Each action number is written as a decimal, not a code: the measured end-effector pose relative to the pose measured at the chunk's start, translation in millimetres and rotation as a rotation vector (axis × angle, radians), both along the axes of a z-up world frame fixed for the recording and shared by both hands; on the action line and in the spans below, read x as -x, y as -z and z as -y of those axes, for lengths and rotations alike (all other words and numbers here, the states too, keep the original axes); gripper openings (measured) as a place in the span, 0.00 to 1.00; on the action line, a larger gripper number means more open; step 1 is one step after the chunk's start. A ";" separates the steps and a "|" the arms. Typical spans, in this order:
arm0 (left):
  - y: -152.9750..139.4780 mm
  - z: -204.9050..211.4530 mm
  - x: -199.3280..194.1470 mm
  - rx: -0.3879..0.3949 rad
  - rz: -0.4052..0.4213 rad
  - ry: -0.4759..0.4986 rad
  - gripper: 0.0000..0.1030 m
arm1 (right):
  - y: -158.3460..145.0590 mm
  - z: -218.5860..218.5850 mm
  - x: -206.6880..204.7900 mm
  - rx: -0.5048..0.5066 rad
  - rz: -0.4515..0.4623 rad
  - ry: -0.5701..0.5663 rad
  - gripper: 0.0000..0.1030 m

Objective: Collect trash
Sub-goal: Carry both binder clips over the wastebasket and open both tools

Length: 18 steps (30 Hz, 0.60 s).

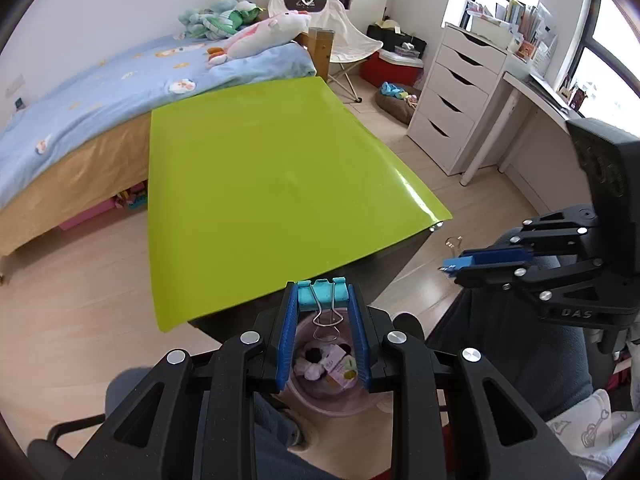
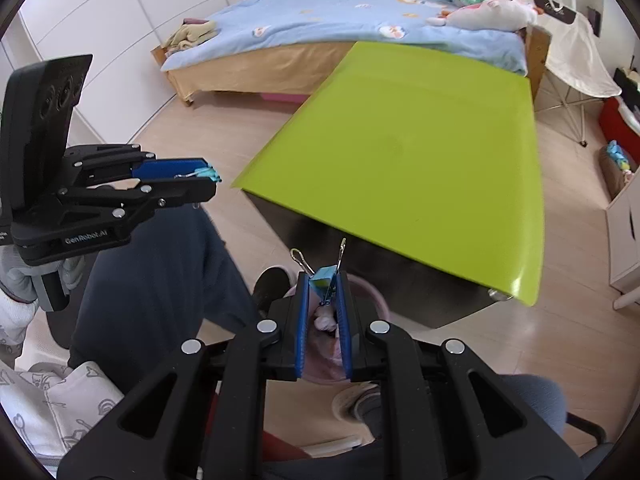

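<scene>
Bedroom, blue bed beside green table. Left gripper clamped on teal clip, wire handles hanging over pink bin of trash by person's legs. Right gripper clenched on another clip, handles up, above same bin.

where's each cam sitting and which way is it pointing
Left wrist: on the left gripper, looking down its fingers at a teal binder clip, pink bin and green table; dark trouser legs and the right gripper show.
Right wrist: on the right gripper, aimed at its own teal clip and the table; the left gripper and a gloved hand show.
Shared: table, bin, bed, both grippers.
</scene>
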State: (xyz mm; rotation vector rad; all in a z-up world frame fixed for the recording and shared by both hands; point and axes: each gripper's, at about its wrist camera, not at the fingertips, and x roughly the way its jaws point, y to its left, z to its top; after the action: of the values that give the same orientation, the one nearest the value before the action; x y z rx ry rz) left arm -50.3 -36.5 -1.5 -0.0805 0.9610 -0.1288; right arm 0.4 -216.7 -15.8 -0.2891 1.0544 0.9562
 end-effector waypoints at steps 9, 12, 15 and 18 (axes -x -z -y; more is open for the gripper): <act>-6.3 -3.5 5.6 0.001 0.014 0.000 0.24 | 4.6 -10.1 -0.9 -0.006 -0.019 -0.025 0.32; -5.0 -1.9 6.5 0.002 0.012 0.009 0.24 | 3.4 -5.5 -3.9 -0.025 -0.021 0.002 0.72; -3.7 -0.4 7.1 0.005 0.008 0.016 0.24 | 1.7 -0.4 -6.3 -0.028 -0.009 0.034 0.87; -2.8 3.5 7.4 0.010 0.004 0.030 0.24 | -4.3 8.2 -9.2 -0.042 -0.006 0.074 0.92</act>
State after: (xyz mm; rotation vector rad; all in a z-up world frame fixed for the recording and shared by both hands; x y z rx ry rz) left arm -57.7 -40.0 1.3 -0.0751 0.9574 -0.1612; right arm 9.7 -224.9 -11.4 -0.2114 1.0425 0.9115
